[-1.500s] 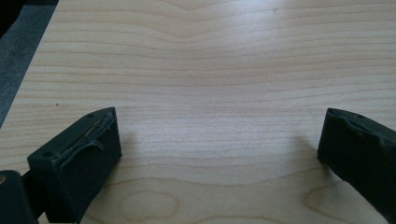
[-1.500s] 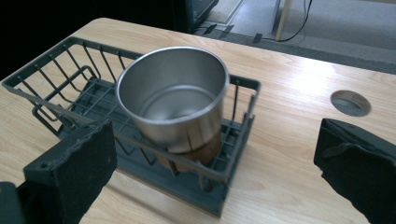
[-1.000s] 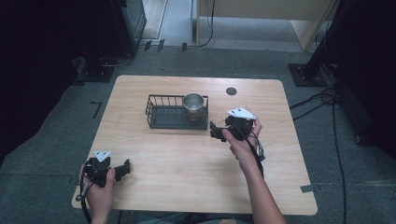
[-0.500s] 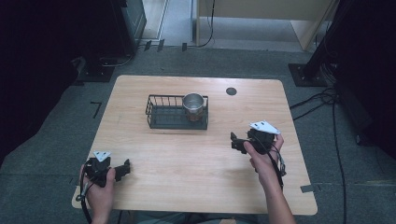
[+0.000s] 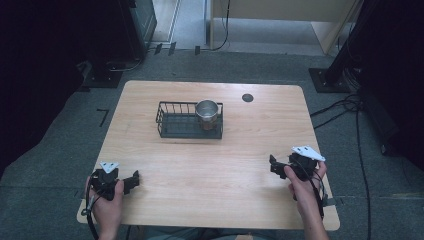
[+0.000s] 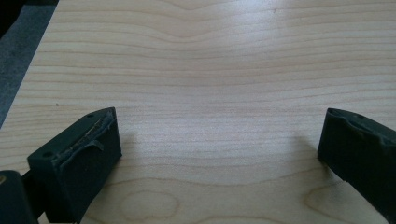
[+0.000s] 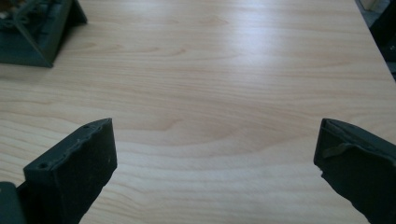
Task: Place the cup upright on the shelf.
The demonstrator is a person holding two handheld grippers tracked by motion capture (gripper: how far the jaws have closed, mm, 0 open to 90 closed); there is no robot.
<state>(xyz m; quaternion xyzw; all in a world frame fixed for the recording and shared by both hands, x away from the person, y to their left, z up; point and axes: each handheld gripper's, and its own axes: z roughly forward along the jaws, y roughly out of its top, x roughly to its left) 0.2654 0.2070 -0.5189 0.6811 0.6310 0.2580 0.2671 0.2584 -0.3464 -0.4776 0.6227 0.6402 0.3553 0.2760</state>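
Both black hand-held grippers, left gripper [image 5: 131,181] and right gripper [image 5: 273,165], parked low on the light wooden table [image 5: 210,165], jaws spread wide, gripping nothing. Shiny metal cup [image 5: 207,113] seated upright in the black wire basket [image 5: 176,124], well apart. Probably finished; no further move apparent.

1. The high view looked forward and down from above the person's side, far enough back to take in the whole table [image 5: 210,200] and the floor around it.
2. The left gripper view sat low and close over the tabletop [image 6: 210,70], floor at upper left of the frame.
3. The right gripper view was equally close, with the basket [image 7: 37,32] at upper left.
4. All three shared the wood surface; the high view also held the basket [image 5: 190,120].
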